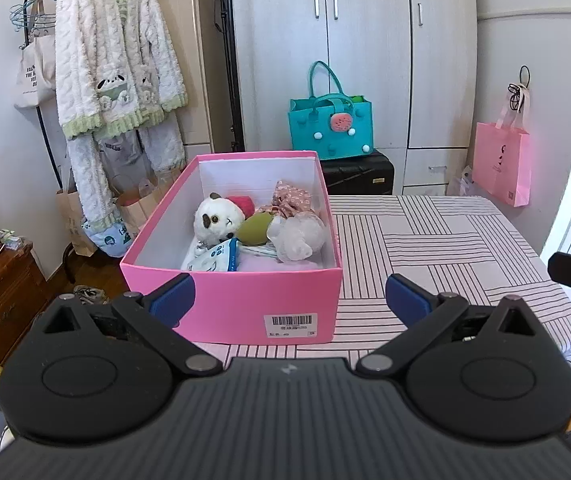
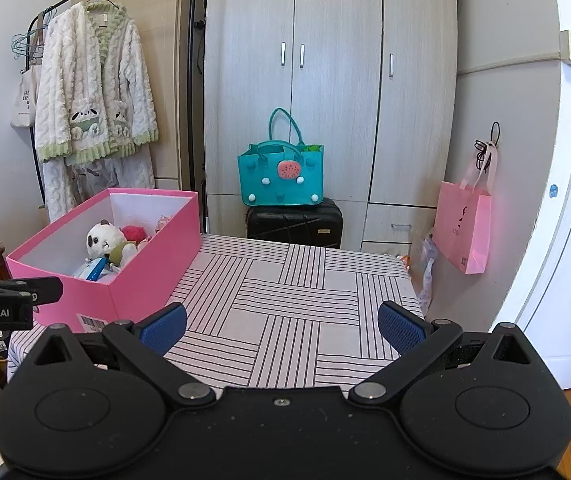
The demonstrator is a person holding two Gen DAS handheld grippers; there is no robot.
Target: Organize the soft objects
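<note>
A rectangular pink cardboard box (image 1: 241,304) with a white lining and a barcode label on its near end sits at the left side of a table covered in a white cloth with black line blocks (image 1: 437,240). Inside the box lie the soft items: a white plush panda with black ears (image 1: 216,220), a red fuzzy piece (image 1: 243,204) behind it, an olive-green stuffed shape (image 1: 256,227), a pink patterned fabric bundle (image 1: 293,198) at the far end, a translucent white puffy item (image 1: 299,236) against the right wall, and a blue-and-white packet (image 1: 215,259) at the near end.

The left gripper (image 1: 289,300), black with blue finger pads (image 1: 171,298), hovers just short of the box's near end, its jaws spread wide and holding nothing. The right gripper (image 2: 281,326) hangs over the bare right part of the table, its jaws likewise spread wide and empty.

Beyond the table, a teal felt tote with a watermelon patch (image 2: 281,176) stands on a black hard-shell suitcase (image 2: 295,222) before a pale wood-grain wardrobe (image 2: 337,80). A pink paper shopping bag (image 2: 463,226) hangs on the right wall, and a fluffy cream-and-green robe (image 2: 93,92) hangs on a black garment rack at far left.
</note>
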